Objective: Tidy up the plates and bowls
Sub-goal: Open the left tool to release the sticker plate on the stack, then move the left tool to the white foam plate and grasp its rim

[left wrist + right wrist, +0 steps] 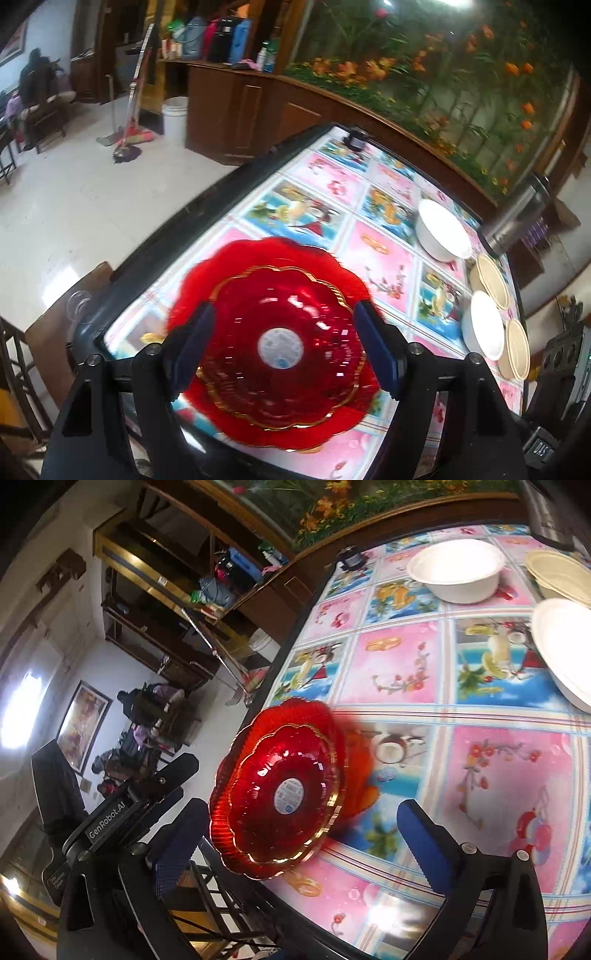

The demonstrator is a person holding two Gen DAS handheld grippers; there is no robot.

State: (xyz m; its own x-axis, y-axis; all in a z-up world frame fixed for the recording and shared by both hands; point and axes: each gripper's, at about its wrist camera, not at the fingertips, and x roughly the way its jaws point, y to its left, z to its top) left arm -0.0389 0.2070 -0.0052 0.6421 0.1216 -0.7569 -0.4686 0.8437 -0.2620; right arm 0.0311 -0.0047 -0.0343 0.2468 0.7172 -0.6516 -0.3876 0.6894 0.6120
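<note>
Faced a table [162, 243] under a glossy fruit-and-flower cloth [384, 254], set against a wooden counter [236, 107] and a flower mural [436, 81]. Found two red plates [273, 332] stacked at the near left corner, smaller nested on larger, with a round sticker [280, 349] at the centre. Judged them close to the table's edge, perhaps over it; hard to tell through the blur.

Held the left gripper [285, 328] above the stack, released and wide, with blue pads [376, 347] to either side of the plates in view but pressing on nothing. Kept the right gripper [301, 843] spread just as wide and empty, with the stack showing between its fingers, nearer the left one and untouched. Caught the left gripper's body in the right wrist view too, beside the plates and out past the table's edge.

Counted two white bowls [443, 229] and two tan dishes [493, 277] grouped at the table's far right, well apart from the red plates, with bare cloth between. Noted a steel flask [517, 218] just behind them and a small dark object [356, 142] at the far edge.

Spotted a chair [221, 897] below the near edge, a white bucket [175, 118] by the counter, a mop [125, 147] on the tiled floor and a person [35, 74] seated far off.
</note>
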